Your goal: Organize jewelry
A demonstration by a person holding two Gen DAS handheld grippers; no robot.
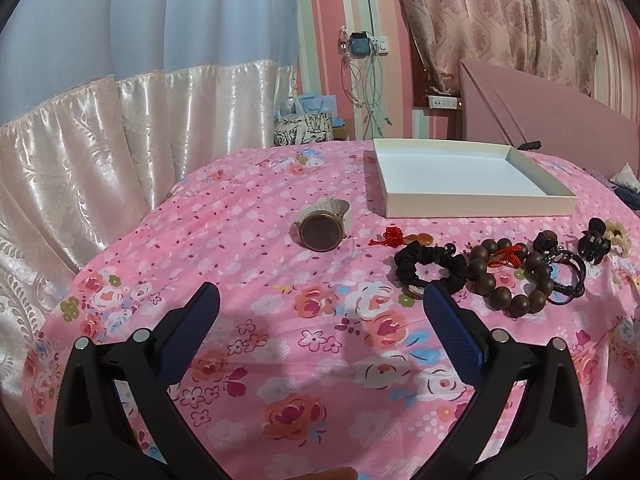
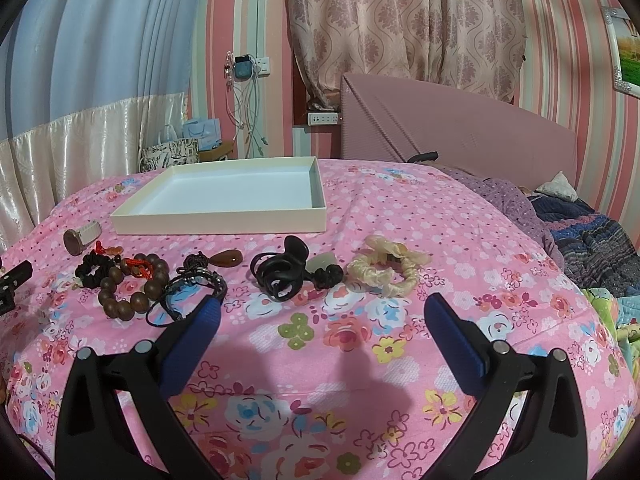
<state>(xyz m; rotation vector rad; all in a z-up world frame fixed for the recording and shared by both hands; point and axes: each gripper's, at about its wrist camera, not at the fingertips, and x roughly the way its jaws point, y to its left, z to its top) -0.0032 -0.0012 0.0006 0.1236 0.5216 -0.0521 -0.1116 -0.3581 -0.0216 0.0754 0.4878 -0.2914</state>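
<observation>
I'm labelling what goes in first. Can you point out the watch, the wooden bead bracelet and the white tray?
watch point(image 1: 320, 233): left wrist view, on its round dark face.
wooden bead bracelet point(image 1: 519, 305): left wrist view, on a near bead.
white tray point(image 2: 218, 223): right wrist view, on its near outer wall.

1. Bed sheet point(image 2: 320, 360): pink, floral print, spread under and ahead of the fingers.
2. Headboard point(image 2: 460, 128): pink, far ahead, right of the fingers.
3. Patterned curtain point(image 2: 400, 20): above the headboard.
4. Power strip point(image 2: 324, 118): white, on the wall, far ahead.
5. Cables point(image 2: 248, 112): hanging from a wall socket, ahead-left.
6. Gift bags point(image 1: 304, 120): beyond the bed's far edge.
7. Satin drape point(image 1: 120, 128): left of the fingers.
</observation>
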